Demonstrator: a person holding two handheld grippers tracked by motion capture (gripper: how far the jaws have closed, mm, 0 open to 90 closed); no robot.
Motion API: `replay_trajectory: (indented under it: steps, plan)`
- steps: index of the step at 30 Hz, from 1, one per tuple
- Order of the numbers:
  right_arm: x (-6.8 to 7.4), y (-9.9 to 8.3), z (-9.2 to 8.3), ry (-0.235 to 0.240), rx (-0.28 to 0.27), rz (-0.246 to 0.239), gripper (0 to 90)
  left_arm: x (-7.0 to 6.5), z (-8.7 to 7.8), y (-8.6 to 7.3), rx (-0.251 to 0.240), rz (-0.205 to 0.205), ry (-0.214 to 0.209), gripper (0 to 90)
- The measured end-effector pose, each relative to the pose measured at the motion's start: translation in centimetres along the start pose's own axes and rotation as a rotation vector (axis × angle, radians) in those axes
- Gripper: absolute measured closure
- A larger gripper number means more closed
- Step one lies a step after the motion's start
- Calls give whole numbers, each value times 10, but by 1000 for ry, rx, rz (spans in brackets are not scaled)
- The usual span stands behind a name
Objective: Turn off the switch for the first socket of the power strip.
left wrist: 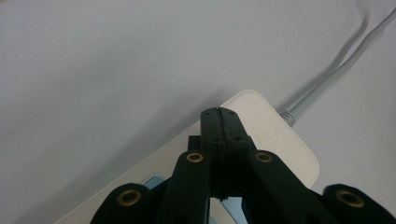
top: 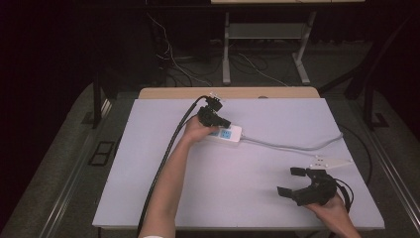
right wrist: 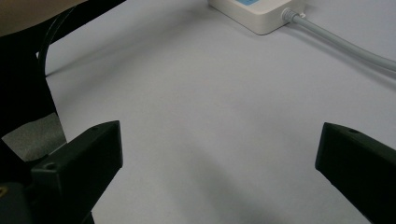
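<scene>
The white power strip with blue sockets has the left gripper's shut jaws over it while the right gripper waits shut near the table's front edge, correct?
Not quite: the right gripper is open, jaws wide apart in the right gripper view. The left gripper is indeed shut over the white power strip.

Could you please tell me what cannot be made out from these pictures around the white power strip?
- Socket face of the white plastic power strip: high view, partly covered by the left hand-held gripper; left gripper view, hidden by the shut jaws.
- Whether the left hand-held gripper touches the strip: undecidable.
- Grey cable: its far end drops past the table edge.
- Right hand-held gripper, open: right gripper view cuts off its jaws.
</scene>
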State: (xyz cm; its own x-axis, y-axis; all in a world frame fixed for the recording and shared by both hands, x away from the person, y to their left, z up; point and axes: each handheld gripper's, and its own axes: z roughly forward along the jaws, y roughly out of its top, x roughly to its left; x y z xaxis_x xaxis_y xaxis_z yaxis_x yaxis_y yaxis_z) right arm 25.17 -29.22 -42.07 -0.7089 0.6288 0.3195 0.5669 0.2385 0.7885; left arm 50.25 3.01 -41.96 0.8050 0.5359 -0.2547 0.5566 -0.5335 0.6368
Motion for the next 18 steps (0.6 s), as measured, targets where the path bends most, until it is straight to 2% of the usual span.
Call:
replay_trajectory:
  steps: [6, 9, 13, 18]
  plan:
    - [1, 0, 0, -4, 1, -3, 4, 3, 0, -2, -11, -38, -16, 900]
    - [1, 0, 0, -4, 3, -5, 4, 2, 1, -2, -10, -37, -11, 900]
    - [0, 0, 1, -3, 4, 0, 4, -1, 1, 0, 5, -16, 12, 900]
    - [1, 0, -1, -3, 0, 1, 4, 1, 1, -1, 2, -35, 0, 900]
